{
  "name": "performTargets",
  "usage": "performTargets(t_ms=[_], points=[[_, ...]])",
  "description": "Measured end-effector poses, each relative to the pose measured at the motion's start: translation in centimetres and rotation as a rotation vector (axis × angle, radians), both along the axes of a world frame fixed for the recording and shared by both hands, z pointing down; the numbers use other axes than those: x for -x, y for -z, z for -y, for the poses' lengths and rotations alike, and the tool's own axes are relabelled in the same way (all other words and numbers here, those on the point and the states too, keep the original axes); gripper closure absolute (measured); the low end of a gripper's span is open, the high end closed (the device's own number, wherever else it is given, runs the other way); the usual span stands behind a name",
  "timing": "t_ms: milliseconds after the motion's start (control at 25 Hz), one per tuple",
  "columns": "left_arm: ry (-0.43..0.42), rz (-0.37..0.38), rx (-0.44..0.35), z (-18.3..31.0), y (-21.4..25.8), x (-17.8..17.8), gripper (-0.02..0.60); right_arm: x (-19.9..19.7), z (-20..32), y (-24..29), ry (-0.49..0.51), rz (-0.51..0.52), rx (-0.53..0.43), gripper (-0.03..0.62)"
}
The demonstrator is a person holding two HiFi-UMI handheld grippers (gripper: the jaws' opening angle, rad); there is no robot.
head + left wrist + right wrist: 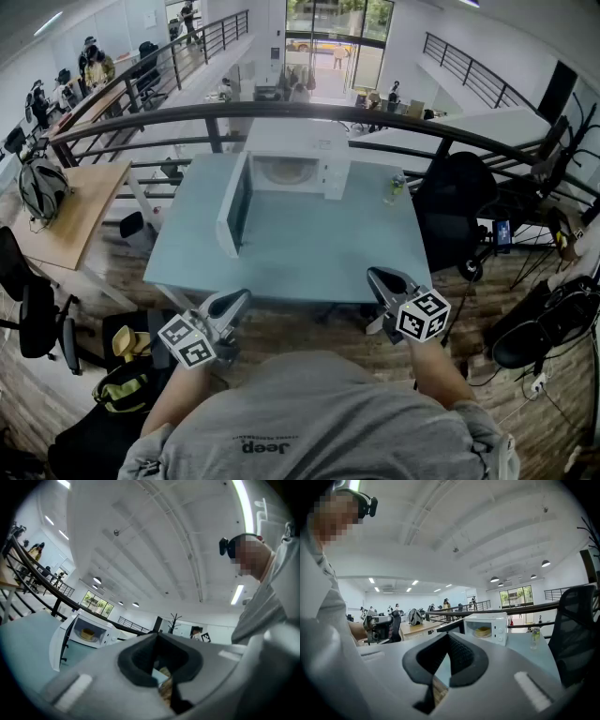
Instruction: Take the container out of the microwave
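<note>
A white microwave (298,159) stands at the far edge of the pale blue table (309,248), its door (234,204) swung open to the left. Inside it sits a yellowish container (86,633), which the right gripper view also shows (482,631). My left gripper (242,296) and right gripper (374,275) hover at the table's near edge, far from the microwave. Both are shut with nothing held; the left gripper (157,635) and right gripper (447,635) each point up and toward the microwave.
A small bottle (397,187) stands on the table right of the microwave. A black office chair (459,202) is at the right and a wooden desk (70,211) at the left. A dark railing (309,112) runs behind the table. Bags lie on the floor near my feet.
</note>
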State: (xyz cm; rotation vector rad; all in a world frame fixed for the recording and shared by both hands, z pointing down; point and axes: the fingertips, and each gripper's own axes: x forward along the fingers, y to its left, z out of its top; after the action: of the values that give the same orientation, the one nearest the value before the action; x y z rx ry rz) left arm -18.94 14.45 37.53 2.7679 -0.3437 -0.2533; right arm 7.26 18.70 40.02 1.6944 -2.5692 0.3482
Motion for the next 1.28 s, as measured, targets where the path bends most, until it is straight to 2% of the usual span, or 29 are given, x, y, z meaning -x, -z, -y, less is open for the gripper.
performTargets(t_ms=[560, 840, 1000, 1280], points=[[-0.008, -0.001, -0.011, -0.2, 0.1, -1.3, 0.561, -1.2, -0.1, -0.2, -0.002, -0.004, 0.001, 0.589], [-0.012, 0.013, -0.007, -0.4, -0.3, -2.0, 0.561, -2.2, -0.3, -0.6, -0.014, 0.084, 0.012, 0.589], [-0.014, 0.019, -0.006, -0.9, -0.3, -3.7, 0.561, -3.8, -0.9, -0.9, -0.012, 0.094, 0.016, 0.589], [-0.005, 0.019, -0.028, -3.2, 0.8, -8.8, 0.561, -7.6, -2.8, -0.4, 0.024, 0.090, 0.008, 0.588]])
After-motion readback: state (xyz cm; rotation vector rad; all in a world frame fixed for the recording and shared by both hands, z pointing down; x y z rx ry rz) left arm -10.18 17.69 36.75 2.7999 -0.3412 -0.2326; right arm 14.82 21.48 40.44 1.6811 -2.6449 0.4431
